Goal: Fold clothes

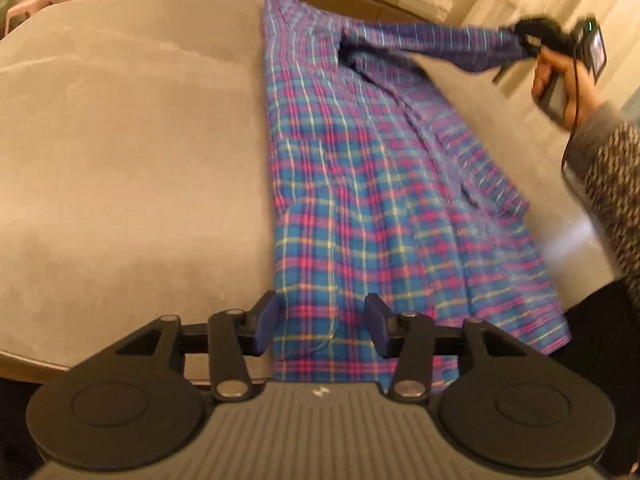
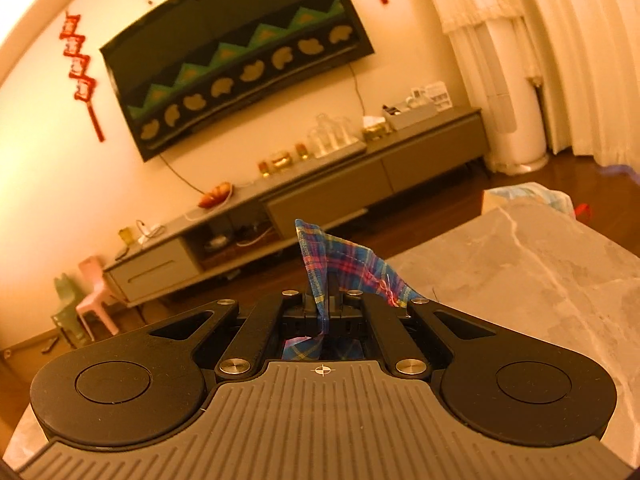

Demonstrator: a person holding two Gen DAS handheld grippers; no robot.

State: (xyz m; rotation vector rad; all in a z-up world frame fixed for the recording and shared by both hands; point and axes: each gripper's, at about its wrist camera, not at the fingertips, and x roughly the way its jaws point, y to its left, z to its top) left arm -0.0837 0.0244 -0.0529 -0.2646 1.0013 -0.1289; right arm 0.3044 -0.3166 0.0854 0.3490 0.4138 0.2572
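Your left gripper (image 1: 322, 326) has its fingers apart, straddling the near hem of the blue, pink and yellow plaid cotton shirt (image 1: 352, 208), which lies flat on the grey marbled worktop (image 1: 132, 152) ahead of them. Your right gripper (image 2: 325, 308) has its fingers clamped on the shirt's sleeve end (image 2: 320, 260), lifted clear of the worktop; plaid cloth pokes up between them.

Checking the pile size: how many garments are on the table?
1: a plaid shirt lying lengthwise on the table, its sleeve lifted by the right gripper. Others may lie out of view.
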